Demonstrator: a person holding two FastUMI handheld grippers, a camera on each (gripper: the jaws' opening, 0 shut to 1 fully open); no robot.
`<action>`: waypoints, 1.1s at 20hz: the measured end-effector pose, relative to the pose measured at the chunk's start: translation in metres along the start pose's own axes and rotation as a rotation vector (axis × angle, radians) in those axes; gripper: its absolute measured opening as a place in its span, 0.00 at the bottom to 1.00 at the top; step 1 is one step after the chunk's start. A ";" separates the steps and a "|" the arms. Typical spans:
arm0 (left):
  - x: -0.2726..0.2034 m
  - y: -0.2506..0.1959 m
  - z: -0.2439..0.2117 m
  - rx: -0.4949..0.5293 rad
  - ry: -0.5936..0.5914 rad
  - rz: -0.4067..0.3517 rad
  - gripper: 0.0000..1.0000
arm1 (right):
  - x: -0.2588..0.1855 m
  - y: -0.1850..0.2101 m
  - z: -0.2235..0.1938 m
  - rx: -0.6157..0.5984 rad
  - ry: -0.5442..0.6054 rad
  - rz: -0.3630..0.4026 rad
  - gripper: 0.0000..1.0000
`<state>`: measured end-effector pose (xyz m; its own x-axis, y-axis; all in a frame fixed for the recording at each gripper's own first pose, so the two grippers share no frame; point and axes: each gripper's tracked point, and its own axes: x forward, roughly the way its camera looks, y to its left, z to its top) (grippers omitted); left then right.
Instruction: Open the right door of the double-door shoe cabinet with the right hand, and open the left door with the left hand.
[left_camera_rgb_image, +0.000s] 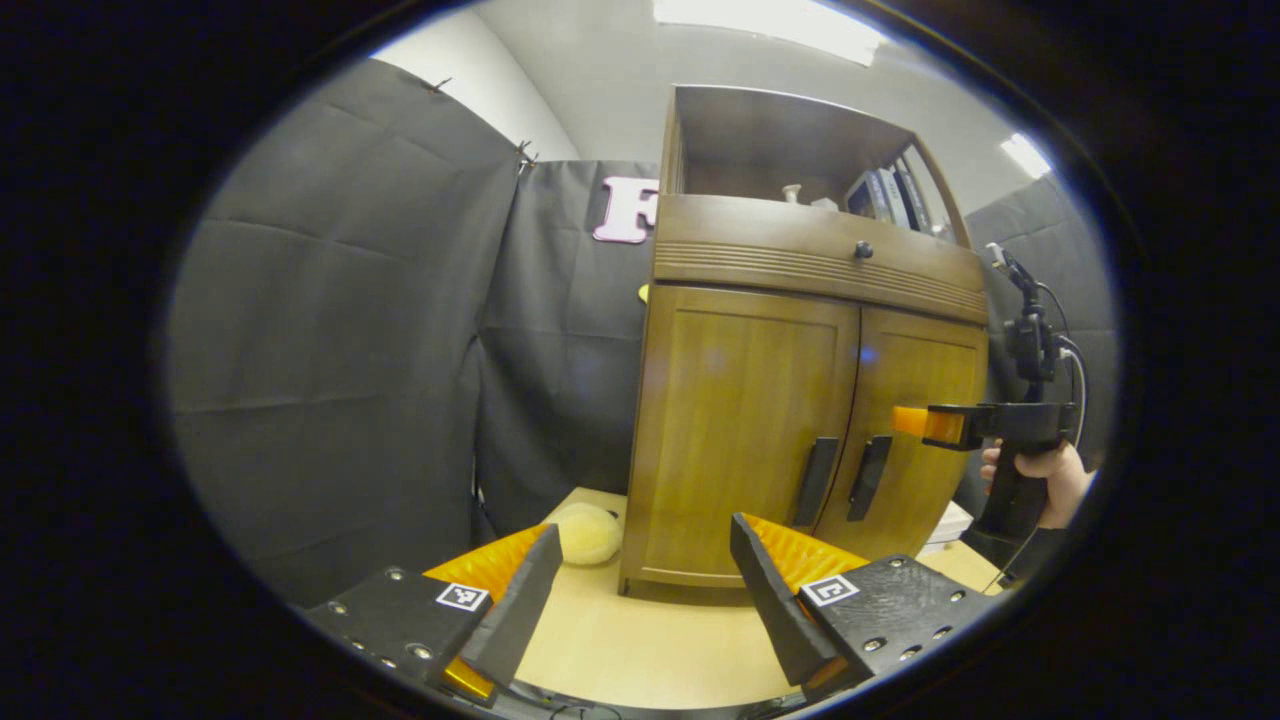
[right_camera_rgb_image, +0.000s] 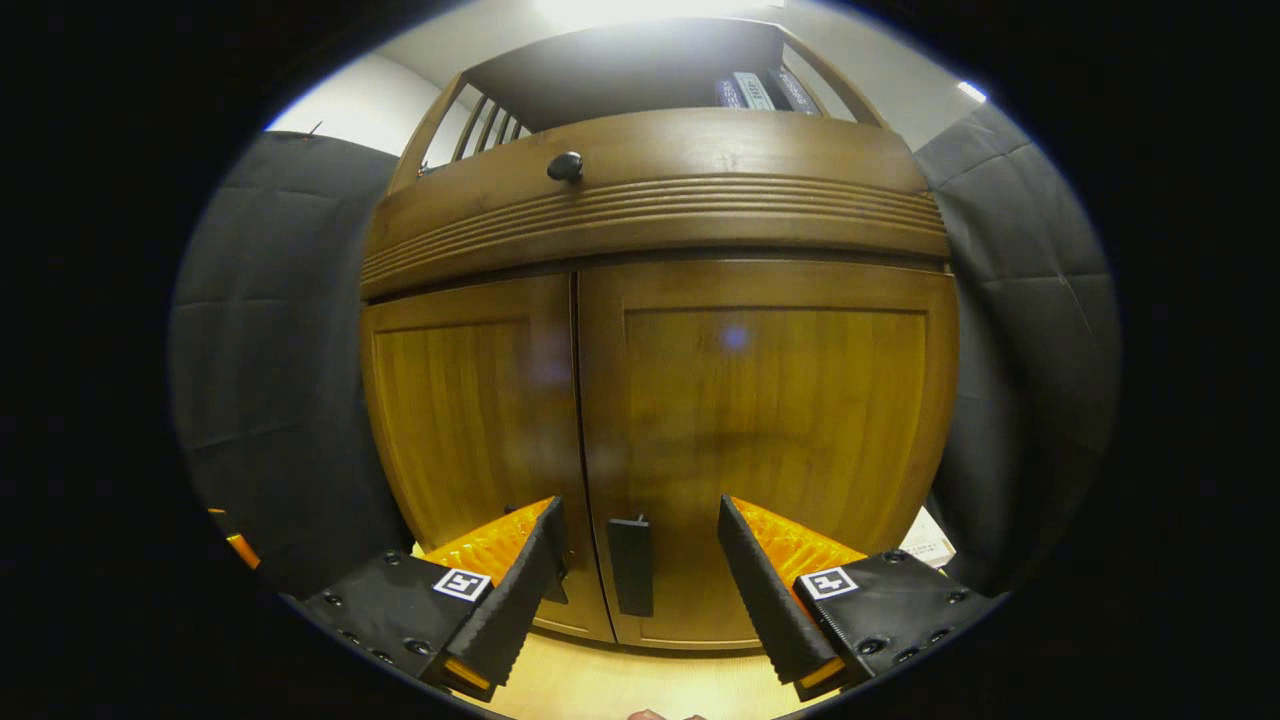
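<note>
Both cabinet doors (right_camera_rgb_image: 660, 440) are closed. My right gripper (right_camera_rgb_image: 640, 570) is spread wide, its fingers astride the right door handle (right_camera_rgb_image: 630, 565) without touching; my left gripper (left_camera_rgb_image: 640, 590) gapes empty, farther back.

In the right gripper view, the left door's handle (right_camera_rgb_image: 553, 585) sits mostly hidden behind the right gripper's finger (right_camera_rgb_image: 510, 590).

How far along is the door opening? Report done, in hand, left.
Done: nothing; right door and left door are both shut. In hand: the right gripper, open, straddles the right handle without gripping it. Left: pull that door, then bring the open left gripper to the left handle.
</note>
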<state>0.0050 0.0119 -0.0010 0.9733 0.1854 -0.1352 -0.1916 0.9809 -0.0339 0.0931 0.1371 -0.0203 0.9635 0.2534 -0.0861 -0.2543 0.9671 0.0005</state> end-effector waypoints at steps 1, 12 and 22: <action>-0.001 0.001 0.000 0.000 0.008 0.009 1.00 | 0.004 0.001 -0.005 -0.003 0.001 0.000 0.93; -0.002 0.014 0.004 -0.069 0.047 0.072 1.00 | 0.057 0.002 -0.059 0.012 0.061 -0.021 0.93; 0.005 -0.045 -0.008 0.112 0.142 -0.003 1.00 | 0.079 0.000 -0.082 -0.002 0.070 -0.078 0.61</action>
<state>0.0178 -0.0316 -0.0085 0.9448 0.1802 -0.2737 -0.1658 0.9833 0.0752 0.1619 0.1557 -0.1083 0.9724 0.1747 -0.1549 -0.1786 0.9839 -0.0110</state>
